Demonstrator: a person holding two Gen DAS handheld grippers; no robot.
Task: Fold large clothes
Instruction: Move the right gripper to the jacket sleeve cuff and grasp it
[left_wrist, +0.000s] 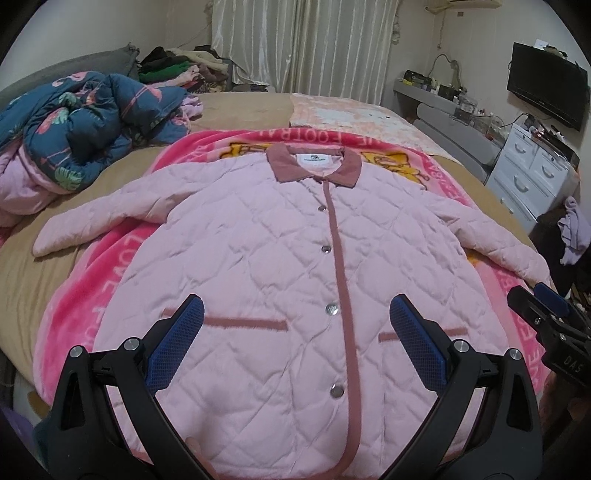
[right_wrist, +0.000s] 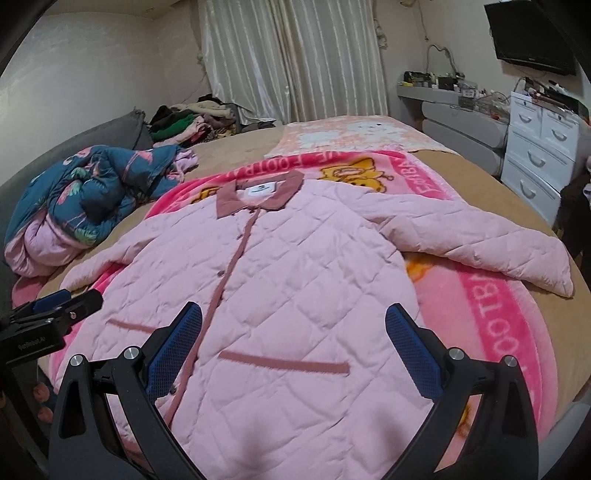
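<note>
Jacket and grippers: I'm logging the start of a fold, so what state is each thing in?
Pink quilted jacket: spread flat, front up, buttoned, unfolded.
Sleeves: both stretched outwards.
Collar: lying open, label showing.
Left gripper: open, holding nothing.
Right gripper: open, holding nothing.
Pink blanket: spread under the jacket.
Blue floral duvet: bunched up.

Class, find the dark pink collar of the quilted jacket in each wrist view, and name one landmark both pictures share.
Left wrist view: the collar sits just above centre, at the top of the jacket.
Right wrist view: the collar lies left of centre, in the upper half.
Shared landmark: the blue flamingo quilt, bunched on the left of the bed.
</note>
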